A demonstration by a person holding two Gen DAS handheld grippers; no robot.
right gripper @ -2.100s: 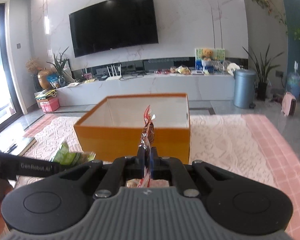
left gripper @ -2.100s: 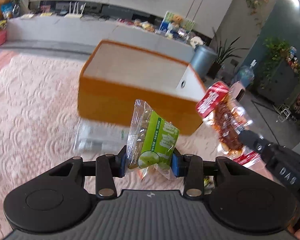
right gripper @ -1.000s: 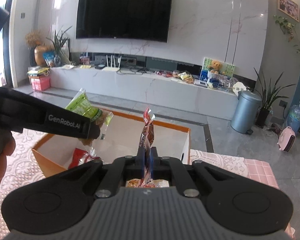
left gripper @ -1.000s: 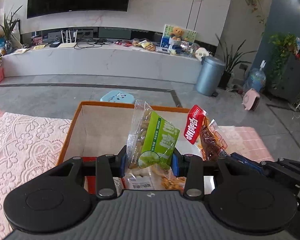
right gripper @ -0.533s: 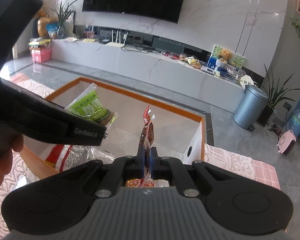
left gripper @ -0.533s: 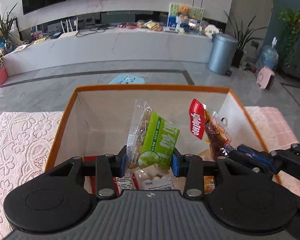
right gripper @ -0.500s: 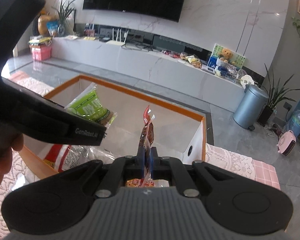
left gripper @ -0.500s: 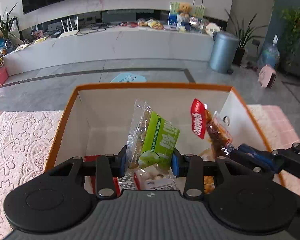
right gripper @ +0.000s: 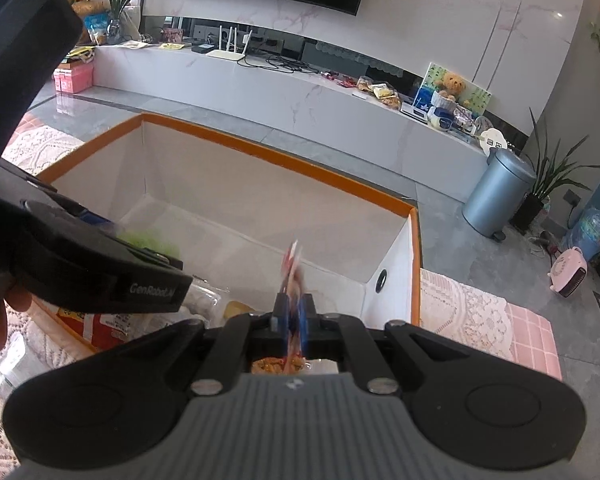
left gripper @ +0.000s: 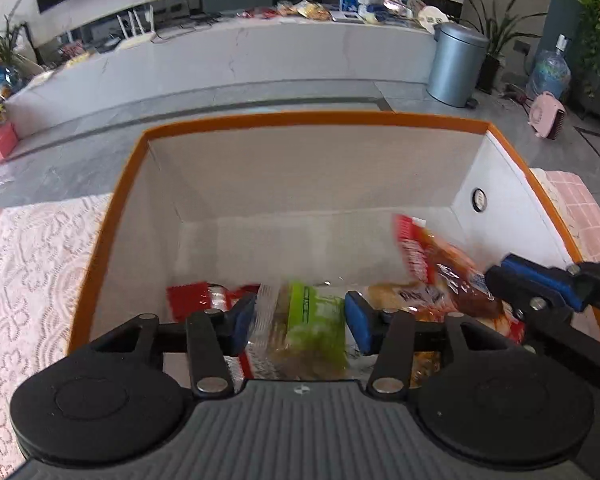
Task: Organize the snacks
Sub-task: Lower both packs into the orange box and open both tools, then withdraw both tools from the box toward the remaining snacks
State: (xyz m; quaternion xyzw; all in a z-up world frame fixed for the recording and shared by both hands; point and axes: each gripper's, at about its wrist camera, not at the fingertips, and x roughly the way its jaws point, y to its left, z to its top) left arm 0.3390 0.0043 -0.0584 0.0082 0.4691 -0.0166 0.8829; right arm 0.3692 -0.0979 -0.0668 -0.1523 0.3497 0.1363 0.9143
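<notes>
1. Left wrist view: my left hand-held gripper (left gripper: 300, 316) is opening, its blue pads apart from the blurred green-and-clear plastic snack packet (left gripper: 314, 320) between them, over the open orange-rimmed white cardboard box (left gripper: 300, 119).
2. Right wrist view: my right hand-held gripper (right gripper: 294, 322) pinches the thin red-and-clear snack packet (right gripper: 292, 268) upright above the box's right end.

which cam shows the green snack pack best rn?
Left wrist: the green snack pack sits centred between the opening left gripper fingers, blurred, above the orange box floor. Right wrist shows only a green blur behind the left gripper's body.
</notes>
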